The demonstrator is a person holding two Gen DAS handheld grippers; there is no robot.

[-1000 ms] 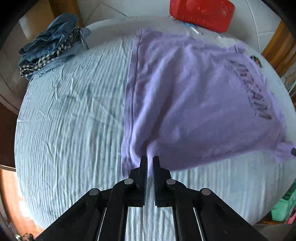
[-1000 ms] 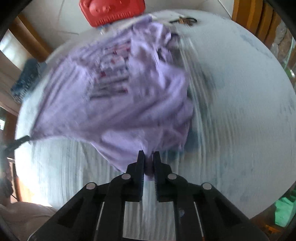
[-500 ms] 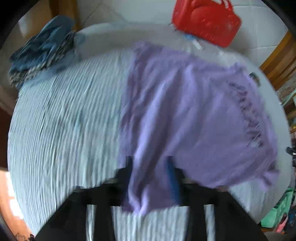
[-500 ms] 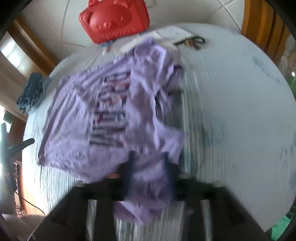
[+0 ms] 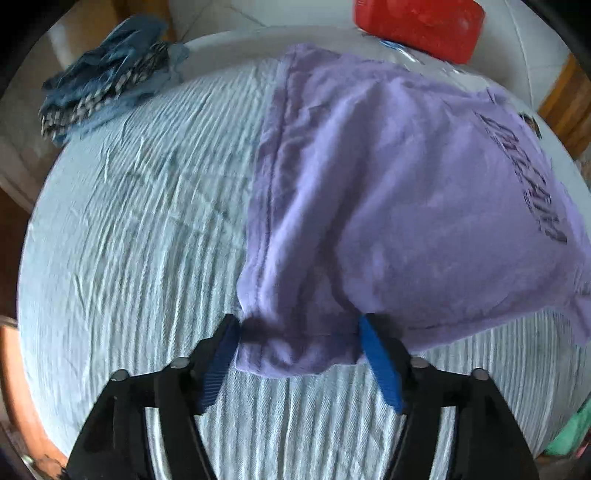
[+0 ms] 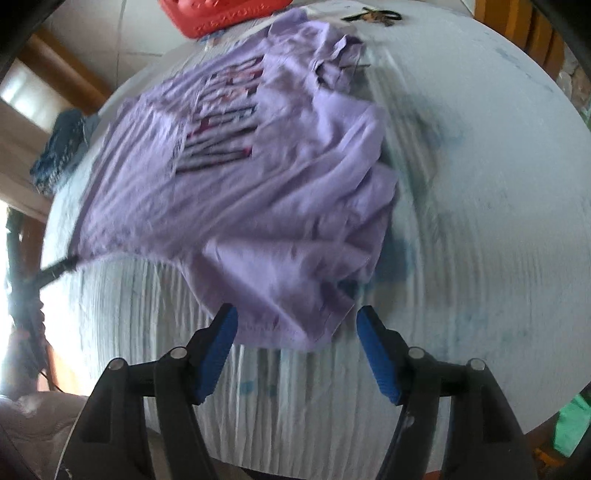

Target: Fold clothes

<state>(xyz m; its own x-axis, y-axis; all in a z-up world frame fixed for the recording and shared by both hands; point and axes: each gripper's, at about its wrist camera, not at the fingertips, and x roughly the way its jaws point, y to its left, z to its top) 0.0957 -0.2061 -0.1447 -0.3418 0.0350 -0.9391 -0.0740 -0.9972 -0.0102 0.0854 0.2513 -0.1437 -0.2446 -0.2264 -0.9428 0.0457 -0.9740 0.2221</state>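
My left gripper [image 5: 297, 345] points steeply down at the round table covered in pale blue ribbed cloth [image 5: 129, 236]. Its jaws are spreading apart, already wide, and the near left corner of the lilac cotton T-shirt with dark lettering [image 5: 406, 192] lies loose between the blue pads [image 5: 380, 369]. The fabric brushes the inner faces of both fingers, but nothing pinches it; the corner sags onto the tablecloth.

My right gripper [image 6: 295, 332] is also opening, its jaws set well apart. The shirt's other near corner [image 6: 288, 325] lies between the two blue pads [image 6: 218, 350], apart from the right one and close beside the left one, so I have hold of nothing on this side either.

The T-shirt [image 6: 258, 184] is spread across the middle of the table, rumpled, with its printed lettering facing up and running toward the far edge. One sleeve is bunched near the far right rim in the right wrist view.

A crumpled heap of blue denim and checked fabric [image 5: 107, 85] sits at the far left edge of the table, well apart from the shirt. A red plastic case [image 5: 417, 26] stands on the tiled floor beyond the far rim. In the right wrist view a small dark object [image 6: 373, 16] lies on the cloth near the far edge; I cannot tell what it is.
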